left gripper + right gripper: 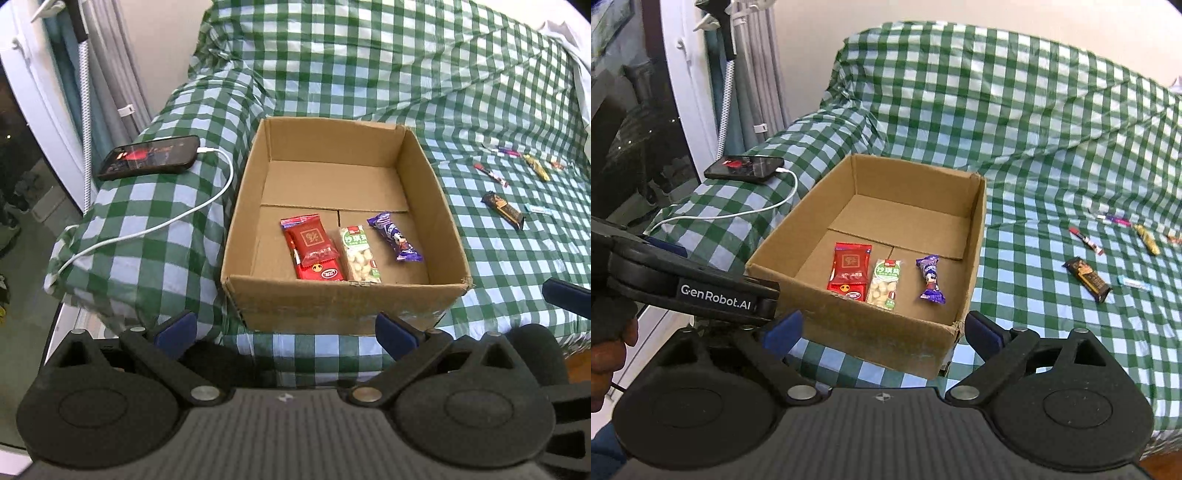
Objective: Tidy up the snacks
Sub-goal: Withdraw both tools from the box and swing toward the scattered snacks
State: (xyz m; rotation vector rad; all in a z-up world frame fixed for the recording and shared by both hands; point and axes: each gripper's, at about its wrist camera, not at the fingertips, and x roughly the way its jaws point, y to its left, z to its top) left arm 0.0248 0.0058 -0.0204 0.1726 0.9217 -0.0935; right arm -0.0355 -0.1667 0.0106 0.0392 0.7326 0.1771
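Observation:
An open cardboard box (436, 206) (975, 236) sits on the green checked cover. Inside lie red packets (314, 247) (849, 269), a green nut packet (359, 254) (884, 282) and a purple candy (393, 236) (931, 280). Loose snacks lie to the right on the cover: a dark bar (504, 210) (1087, 278), a red stick (491, 174) (1086, 240), a gold one (536, 168) (1147, 234) and others. My left gripper (286, 330) is open and empty in front of the box. My right gripper (884, 330) is open and empty at the box's near corner.
A phone (149, 157) (744, 168) on a white charging cable (207, 203) lies left of the box on a raised cushion. A window frame and curtain stand at far left. The left gripper's body (690, 284) crosses the right wrist view at left.

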